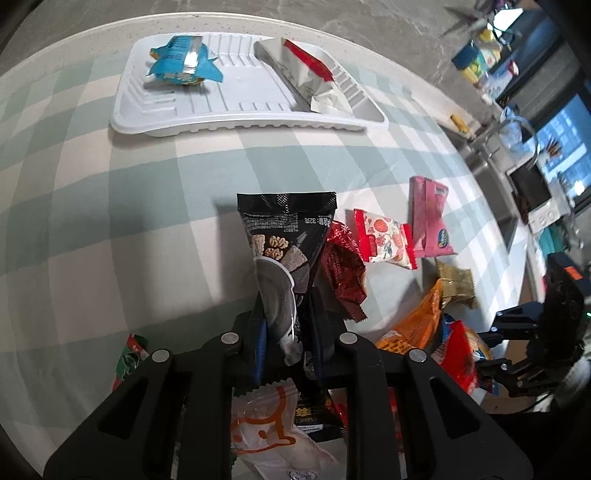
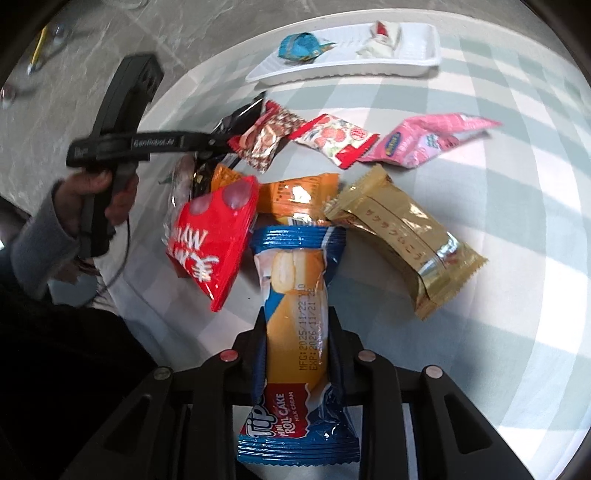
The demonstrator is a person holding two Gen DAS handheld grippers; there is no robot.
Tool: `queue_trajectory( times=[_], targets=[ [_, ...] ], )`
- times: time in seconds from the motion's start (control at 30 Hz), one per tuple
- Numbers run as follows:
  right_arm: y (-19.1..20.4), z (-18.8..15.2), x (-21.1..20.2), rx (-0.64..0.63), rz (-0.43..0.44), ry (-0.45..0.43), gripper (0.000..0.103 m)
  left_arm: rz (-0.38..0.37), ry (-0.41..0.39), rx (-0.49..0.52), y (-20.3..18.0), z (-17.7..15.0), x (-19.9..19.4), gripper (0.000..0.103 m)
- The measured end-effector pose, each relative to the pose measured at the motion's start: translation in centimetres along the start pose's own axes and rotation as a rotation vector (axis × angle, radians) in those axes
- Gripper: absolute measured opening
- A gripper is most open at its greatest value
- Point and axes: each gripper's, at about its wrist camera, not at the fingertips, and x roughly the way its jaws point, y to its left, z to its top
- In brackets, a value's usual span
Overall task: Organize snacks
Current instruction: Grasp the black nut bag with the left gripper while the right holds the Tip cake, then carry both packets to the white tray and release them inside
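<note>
Packets under the left hand-held gripper (image 1: 286, 325) are partly hidden; it pinches a black snack packet (image 1: 286, 236). The right hand-held gripper (image 2: 295, 332) clamps a blue roll cake packet (image 2: 295, 295). Loose snacks crowd the checked desk (image 1: 110, 221) short of the white tray (image 1: 240, 110), which holds two packets. Background clutter is blurred.

A home dining or kitchen area is showing here. A round table (image 1: 110, 206) wearing a pale green and white checked cloth is standing on a grey marbled floor (image 1: 399, 33). At three o'clock in the left wrist view, a white microwave (image 1: 535, 199) is sitting by a bright window (image 1: 561, 147), with cluttered household items (image 1: 480, 55) lying toward one o'clock.
</note>
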Motion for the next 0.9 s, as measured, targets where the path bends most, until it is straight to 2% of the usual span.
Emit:
queue_trajectory(
  times=[0.4, 0.67, 0.9],
  targets=[
    [-4.3, 0.4, -2.5, 0.247, 0.227, -0.127, 0.029, -0.126, -0.105, -0.103, 2.0, 0.3, -3.4, 0.016],
    [-6.0, 0.9, -2.9, 0.354, 0.366, -0.203, 0.029, -0.213, -0.158, -0.166, 2.8, 1.8, -5.7, 0.016],
    [-6.9, 2.9, -2.9, 0.421, 0.447, -0.244, 0.029, -0.246, -0.192, -0.199, 3.4, 3.9, -7.1, 0.016]
  ],
)
